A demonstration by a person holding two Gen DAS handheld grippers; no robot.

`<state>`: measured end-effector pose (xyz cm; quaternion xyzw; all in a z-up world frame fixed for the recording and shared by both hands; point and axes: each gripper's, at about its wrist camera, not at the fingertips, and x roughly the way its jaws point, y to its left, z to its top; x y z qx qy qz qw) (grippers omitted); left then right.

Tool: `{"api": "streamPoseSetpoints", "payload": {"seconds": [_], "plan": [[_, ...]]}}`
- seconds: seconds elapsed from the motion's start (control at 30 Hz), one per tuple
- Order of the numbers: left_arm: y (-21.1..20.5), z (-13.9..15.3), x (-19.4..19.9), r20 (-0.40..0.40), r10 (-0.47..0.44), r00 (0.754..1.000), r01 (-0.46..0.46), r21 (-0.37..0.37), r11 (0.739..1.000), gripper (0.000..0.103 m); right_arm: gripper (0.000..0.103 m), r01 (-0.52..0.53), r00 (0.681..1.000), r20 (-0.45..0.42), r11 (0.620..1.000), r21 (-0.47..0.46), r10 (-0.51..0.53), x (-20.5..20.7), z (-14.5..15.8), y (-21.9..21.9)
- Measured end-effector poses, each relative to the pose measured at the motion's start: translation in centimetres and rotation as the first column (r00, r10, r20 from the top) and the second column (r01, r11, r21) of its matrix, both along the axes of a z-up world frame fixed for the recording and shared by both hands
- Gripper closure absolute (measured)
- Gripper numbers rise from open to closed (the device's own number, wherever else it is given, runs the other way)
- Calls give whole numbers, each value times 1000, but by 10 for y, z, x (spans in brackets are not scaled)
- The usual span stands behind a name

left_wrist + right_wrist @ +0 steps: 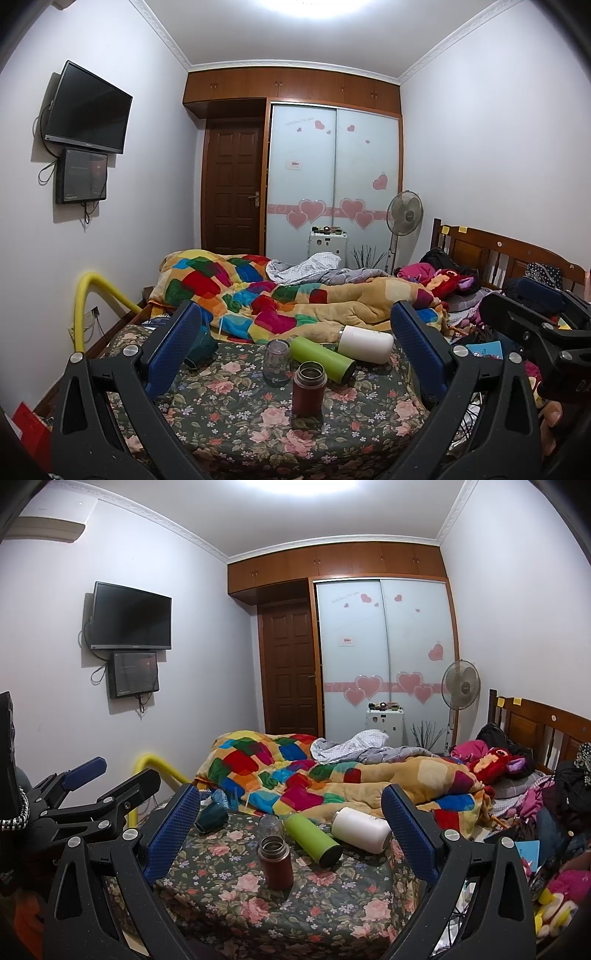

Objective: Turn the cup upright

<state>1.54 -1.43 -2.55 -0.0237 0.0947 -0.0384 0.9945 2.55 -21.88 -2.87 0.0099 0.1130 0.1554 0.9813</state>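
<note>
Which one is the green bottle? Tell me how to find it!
Look at the flowery bedspread in front of the colourful patchwork blanket. In the cluster of cups there, the green bottle lies on its side between the clear jar and the white bottle. It is the only bright lime one, with a dark end.

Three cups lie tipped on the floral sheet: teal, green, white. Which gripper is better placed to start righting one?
Probably right, marginally. The open right gripper frames the tipped green cylindrical bottle and white bottle nearly centred. The left gripper, also open, frames them too; the teal cup sits beside its left finger.
</note>
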Motion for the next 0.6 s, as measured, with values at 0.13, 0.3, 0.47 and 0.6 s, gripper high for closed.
{"api": "streamPoseSetpoints", "payload": {"seconds": [0.13, 0.3, 0.47, 0.6], "plan": [[1, 1, -1, 1, -5, 1000, 5, -5, 1000, 0, 5, 3, 1000, 3, 1000, -1, -3, 1, 1, -2], [2, 2, -1, -1, -17, 1000, 17, -10, 1000, 0, 5, 3, 1000, 1, 1000, 1, -3, 1, 1, -3], [2, 3, -2, -2, -20, 1000, 20, -10, 1000, 0, 5, 4, 1000, 3, 1000, 0, -4, 1, 0, -3], [3, 3, -2, -1, -17, 1000, 17, -11, 1000, 0, 5, 7, 1000, -2, 1000, 0, -7, 2, 0, -4]]}}
